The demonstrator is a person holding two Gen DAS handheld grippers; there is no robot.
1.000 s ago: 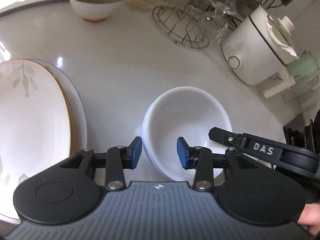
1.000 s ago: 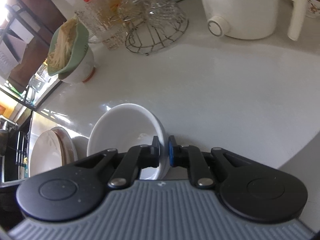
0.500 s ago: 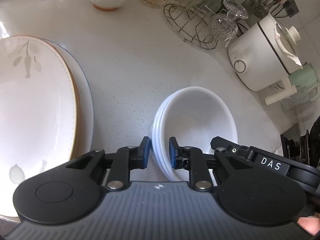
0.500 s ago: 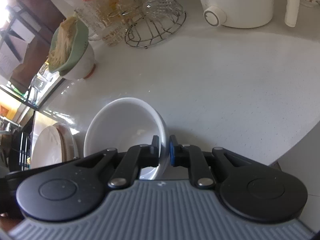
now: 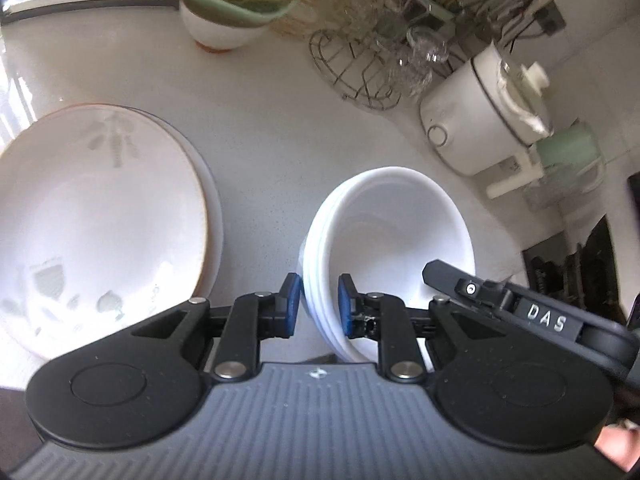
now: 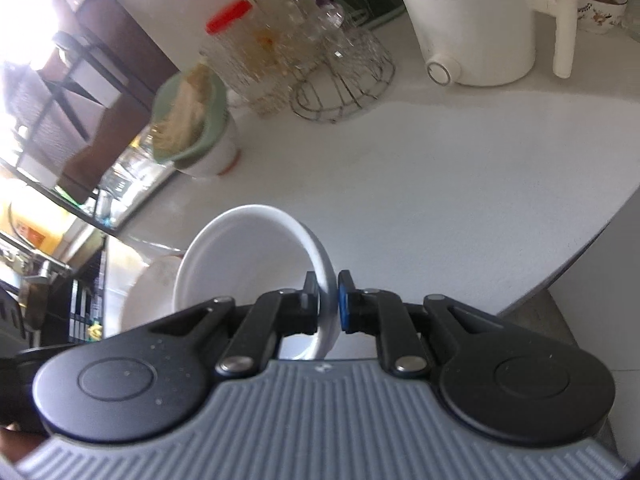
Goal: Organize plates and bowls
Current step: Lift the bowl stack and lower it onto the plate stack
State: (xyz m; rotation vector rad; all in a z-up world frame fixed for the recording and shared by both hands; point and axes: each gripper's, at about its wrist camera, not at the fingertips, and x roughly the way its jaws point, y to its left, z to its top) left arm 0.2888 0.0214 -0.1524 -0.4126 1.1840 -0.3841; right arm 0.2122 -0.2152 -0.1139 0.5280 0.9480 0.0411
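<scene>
A: Which step is this?

B: The lift. Both grippers have the stack of white bowls: the left hand-held gripper pinches the stack's rim on one side, the right hand-held gripper pinches the rim opposite. I judge the stack clear of the surface, tilted a little.

A: Next?

B: Carrying it level, both hands together, to wherever bowls go; probably not onto the plates just beside.

A: Do the views differ?

B: The left shows several nested rims and the plates in full. The right shows a single rim and the surface's far edge.
</scene>
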